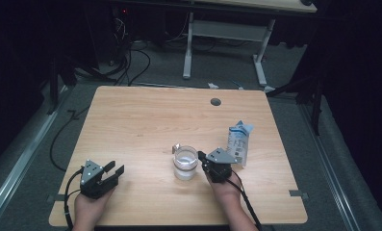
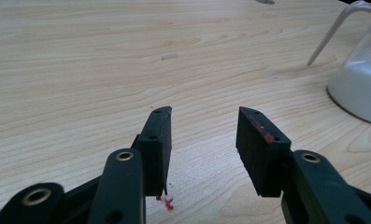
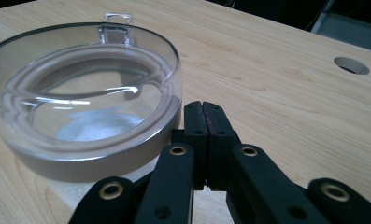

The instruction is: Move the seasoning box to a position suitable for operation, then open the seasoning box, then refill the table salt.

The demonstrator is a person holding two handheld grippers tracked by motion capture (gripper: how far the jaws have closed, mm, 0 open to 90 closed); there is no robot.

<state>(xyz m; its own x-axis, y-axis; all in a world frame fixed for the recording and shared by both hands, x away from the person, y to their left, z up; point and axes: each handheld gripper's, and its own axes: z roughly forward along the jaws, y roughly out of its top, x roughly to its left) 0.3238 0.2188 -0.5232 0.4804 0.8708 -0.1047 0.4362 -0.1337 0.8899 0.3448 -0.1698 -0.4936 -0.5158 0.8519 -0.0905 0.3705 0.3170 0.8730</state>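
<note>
A light wooden table (image 1: 145,120) fills the middle of the high view, with a person's two hands coming in from the bottom edge, each holding a black two-jaw gripper. Just below the centre of the frame stands a clear glass jar (image 1: 185,163) with a clear lid and a small clasp at its far rim; a layer of white powder lies in its bottom. To the right of centre, a white and blue pouch (image 1: 239,142) stands upright, near the jar but apart from it. The right gripper (image 1: 204,161) sits just beside the jar's right side, between jar and pouch. In the right gripper view its jaws are pressed flat together with nothing between them, their tips (image 3: 203,108) close against the jar's lid rim (image 3: 127,144) at the left of the frame; whether they touch the rim cannot be told. The left gripper (image 1: 115,169) rests at the lower left of the high view, well apart from the jar. In the left gripper view its jaws stand wide apart over bare wood and hold nothing, with the jar (image 2: 360,88) at the far right edge. The step in hand appears to be the approach to the jar, likely to open it. The next move probably calls for the right jaws to spread before they can take the lid or clasp, while the left gripper comes across to steady the jar.
</note>
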